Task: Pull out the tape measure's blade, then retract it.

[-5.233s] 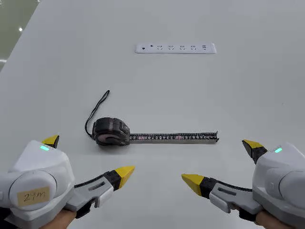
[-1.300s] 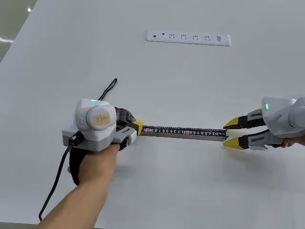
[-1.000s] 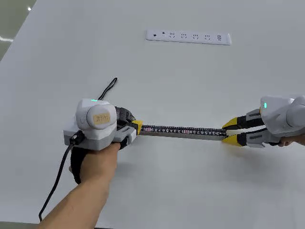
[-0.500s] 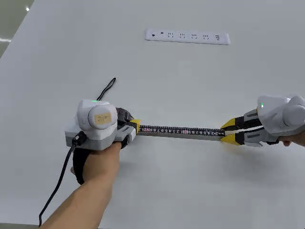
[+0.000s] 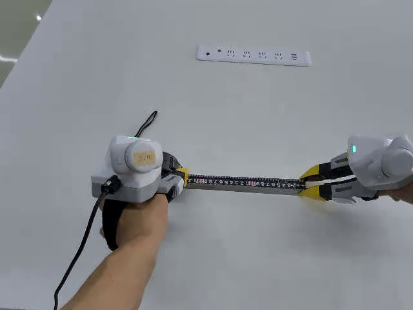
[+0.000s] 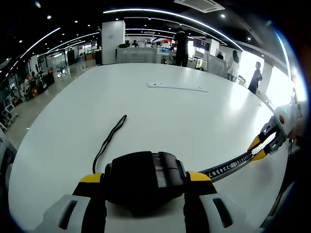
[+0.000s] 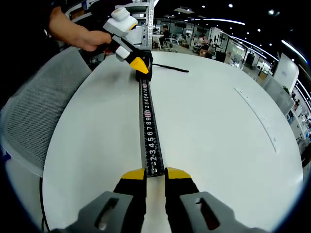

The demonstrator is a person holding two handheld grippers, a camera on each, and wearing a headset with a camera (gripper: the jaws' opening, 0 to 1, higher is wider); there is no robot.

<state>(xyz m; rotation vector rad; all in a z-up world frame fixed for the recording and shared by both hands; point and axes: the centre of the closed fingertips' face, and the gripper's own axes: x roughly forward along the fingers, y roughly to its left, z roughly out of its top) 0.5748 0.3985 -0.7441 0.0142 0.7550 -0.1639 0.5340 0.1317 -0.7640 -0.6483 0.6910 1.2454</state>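
Tape measure, a black case, sits on the white table, clamped across its sides between the yellow tips of the left tongs, which are closed only as far as the case's width. Its blade runs out flat along the table to the right tongs, whose jaws are pinched nearly together on the blade's end. Behind the case a black wrist strap trails away, and farther off lies a white power strip.
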